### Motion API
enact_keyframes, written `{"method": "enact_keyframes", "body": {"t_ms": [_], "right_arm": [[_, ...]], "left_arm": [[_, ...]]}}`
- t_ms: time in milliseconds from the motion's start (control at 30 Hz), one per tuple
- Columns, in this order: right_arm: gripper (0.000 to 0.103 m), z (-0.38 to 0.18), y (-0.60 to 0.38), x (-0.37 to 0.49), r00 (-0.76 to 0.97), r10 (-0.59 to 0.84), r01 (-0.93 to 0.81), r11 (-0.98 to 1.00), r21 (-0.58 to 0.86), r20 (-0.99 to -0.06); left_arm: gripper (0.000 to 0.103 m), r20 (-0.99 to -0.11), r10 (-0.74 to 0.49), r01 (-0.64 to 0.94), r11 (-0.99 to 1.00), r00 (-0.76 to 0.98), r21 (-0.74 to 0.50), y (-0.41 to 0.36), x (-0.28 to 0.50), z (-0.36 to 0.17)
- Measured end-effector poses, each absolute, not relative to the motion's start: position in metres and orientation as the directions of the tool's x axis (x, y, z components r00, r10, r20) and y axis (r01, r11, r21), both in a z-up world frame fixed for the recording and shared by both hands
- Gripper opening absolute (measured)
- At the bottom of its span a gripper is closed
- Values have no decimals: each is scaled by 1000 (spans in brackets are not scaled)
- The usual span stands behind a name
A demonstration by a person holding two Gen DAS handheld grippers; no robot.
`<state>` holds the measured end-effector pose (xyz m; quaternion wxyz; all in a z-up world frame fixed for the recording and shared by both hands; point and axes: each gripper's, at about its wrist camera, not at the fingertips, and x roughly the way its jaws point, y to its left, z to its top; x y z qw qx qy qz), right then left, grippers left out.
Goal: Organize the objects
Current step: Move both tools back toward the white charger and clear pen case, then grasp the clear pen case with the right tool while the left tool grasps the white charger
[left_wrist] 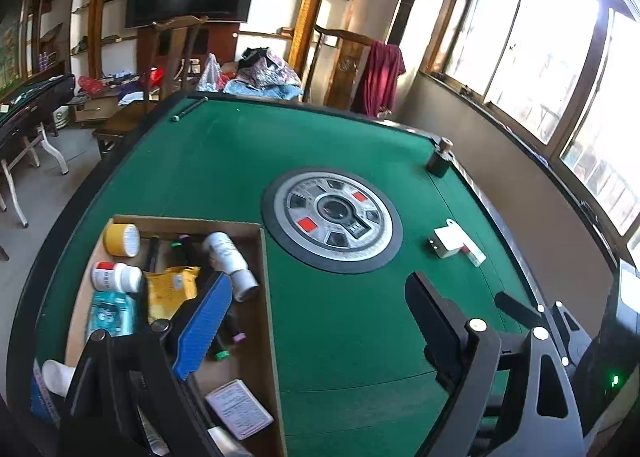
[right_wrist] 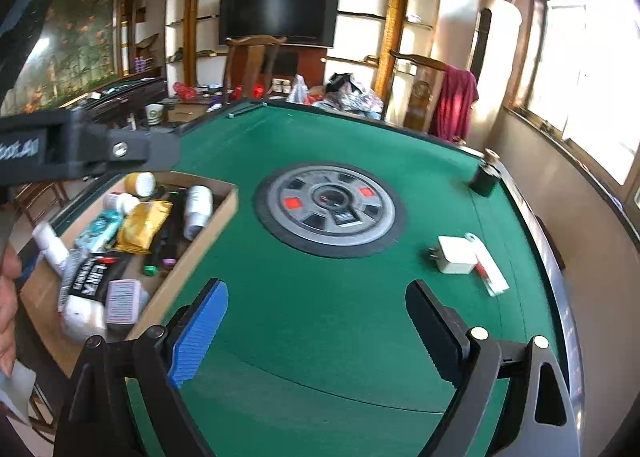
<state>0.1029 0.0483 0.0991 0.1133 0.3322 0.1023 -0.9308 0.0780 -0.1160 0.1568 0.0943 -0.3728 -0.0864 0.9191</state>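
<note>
Now both pairs of fingers are standing wide apart with nothing between them. No earlier view is at hand, so only their present stance can be told.

Left gripper (left_wrist: pixel 324 321): its blue finger (left_wrist: pixel 204 325) is hanging over the box (left_wrist: pixel 266 297), its black finger over bare green felt. Right gripper (right_wrist: pixel 320 329): both fingers are hovering above the worktop (right_wrist: pixel 320 297), the blue one (right_wrist: pixel 198 333) just beside the box's near corner.

In the right view the box (right_wrist: pixel 192 253) is lying at 9 o'clock from the fingers. It is holding a tape roll (right_wrist: pixel 140 181), a white pill bottle (right_wrist: pixel 120 201), a teal pack (right_wrist: pixel 100 231), a yellow pouch (right_wrist: pixel 146 225), a white can (right_wrist: pixel 198 209), markers (right_wrist: pixel 160 253), a black tube (right_wrist: pixel 88 277) and a card pack (right_wrist: pixel 124 301), all crowding together.

At 12 o'clock the round hub (right_wrist: pixel 330 211) is sitting in the worktop's middle. At 2 o'clock a white charger (right_wrist: pixel 454 255) is lying on the felt, touching a small white pack (right_wrist: pixel 490 271) on its right. Further off, at 1 o'clock, a dark bottle (right_wrist: pixel 484 175) is standing upright by the worktop's edge.

At 10 o'clock the left gripper's body is crossing the right view, and a hand (right_wrist: pixel 8 297) is showing at the left edge.
</note>
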Motion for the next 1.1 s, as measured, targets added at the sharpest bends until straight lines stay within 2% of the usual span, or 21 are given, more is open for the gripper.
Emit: {"method": "enact_keyframes", "body": {"t_ms": [300,433,567,667,900,1000,1100], "right_arm": [[94,89,124,62,-726,-43,159,-981,-107,-687],[94,83,203,25,-685,20,5,-999,-32,-728],[93,72,270,-9,-622,10,-116,-990,80,-783],[93,69,286,-28,-606,2,-136,-986,102,-795],[91,50,272,-75,-576,47,-83,-997,0,-816],[90,39,270,-76,-567,37,-57,-998,-6,-823],[84,27,270,-73,-557,48,-45,-999,-27,-829]], "left_arm": [[88,-695,291,-210,-957,-657,-203,-69,60,141],[88,-702,321,-250,-946,-636,-206,-56,51,131],[88,-719,335,-269,-940,-609,-210,-46,40,117],[88,-732,345,-277,-936,-588,-219,-40,34,109],[88,-737,365,-324,-923,-569,-207,-31,31,102],[88,-735,357,-369,-916,-577,-155,-21,31,101],[88,-738,349,-407,-907,-578,-111,-8,25,99]]}}
